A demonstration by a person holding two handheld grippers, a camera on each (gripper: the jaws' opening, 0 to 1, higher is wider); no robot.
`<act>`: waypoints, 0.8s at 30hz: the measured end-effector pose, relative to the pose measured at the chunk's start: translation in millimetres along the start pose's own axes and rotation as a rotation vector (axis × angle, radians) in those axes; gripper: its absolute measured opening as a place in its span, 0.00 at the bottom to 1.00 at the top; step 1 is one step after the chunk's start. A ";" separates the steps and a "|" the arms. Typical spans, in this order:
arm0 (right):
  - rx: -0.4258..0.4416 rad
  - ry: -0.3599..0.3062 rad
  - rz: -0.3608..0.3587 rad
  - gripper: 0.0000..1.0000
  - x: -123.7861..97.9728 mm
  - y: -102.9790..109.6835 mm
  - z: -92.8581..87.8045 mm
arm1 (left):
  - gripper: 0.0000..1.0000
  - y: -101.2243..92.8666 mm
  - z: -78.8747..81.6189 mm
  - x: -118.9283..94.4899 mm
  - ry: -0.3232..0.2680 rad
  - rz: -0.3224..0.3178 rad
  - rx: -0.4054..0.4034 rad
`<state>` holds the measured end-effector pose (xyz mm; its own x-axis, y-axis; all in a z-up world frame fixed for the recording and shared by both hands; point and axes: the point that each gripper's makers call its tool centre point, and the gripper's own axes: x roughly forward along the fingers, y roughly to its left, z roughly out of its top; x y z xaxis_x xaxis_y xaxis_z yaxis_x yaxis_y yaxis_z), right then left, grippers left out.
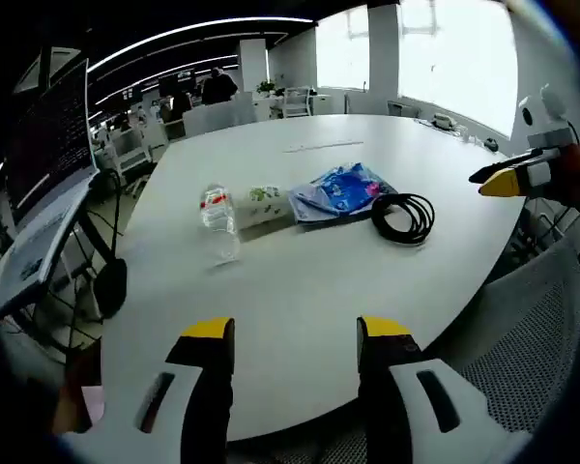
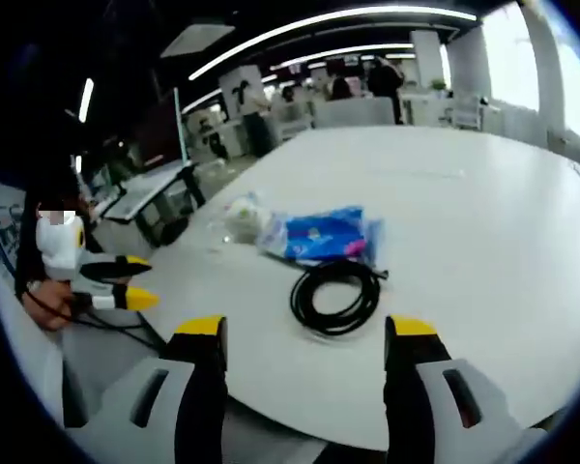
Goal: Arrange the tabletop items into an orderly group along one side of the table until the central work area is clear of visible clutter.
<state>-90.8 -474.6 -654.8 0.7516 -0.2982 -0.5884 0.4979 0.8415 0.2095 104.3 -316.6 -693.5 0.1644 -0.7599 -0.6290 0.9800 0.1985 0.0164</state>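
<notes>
Both the left hand-held gripper (image 1: pixel 295 333) and the right hand-held gripper (image 2: pixel 307 333) hang released, jaws spread and holding nothing, just off the near edge of the white counter (image 1: pixel 300 280). Well ahead of them lie a clear plastic bottle (image 1: pixel 218 220), a small green-printed pack (image 1: pixel 261 205), a blue packet (image 1: pixel 340 191) and a coiled black cable (image 1: pixel 403 216), clustered together. In the right gripper view the cable (image 2: pixel 334 296) is nearest its jaws, the blue packet (image 2: pixel 321 234) just beyond it.

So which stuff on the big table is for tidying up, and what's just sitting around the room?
To tidy:
water bottle
tissue pack
blue packet
black cable coil

Just around:
mesh chair
monitor
far desks
white table, which is the work surface
</notes>
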 end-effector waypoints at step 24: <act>0.083 -0.072 -0.139 0.64 -12.0 -2.4 -8.9 | 0.48 -8.6 8.2 -4.5 -0.066 -0.108 -0.084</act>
<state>-104.8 -469.0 -655.2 0.7006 -0.4433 -0.5591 0.6311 0.7507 0.1956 96.0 -320.0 -684.4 0.0686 -0.8181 -0.5710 0.9799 0.1627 -0.1154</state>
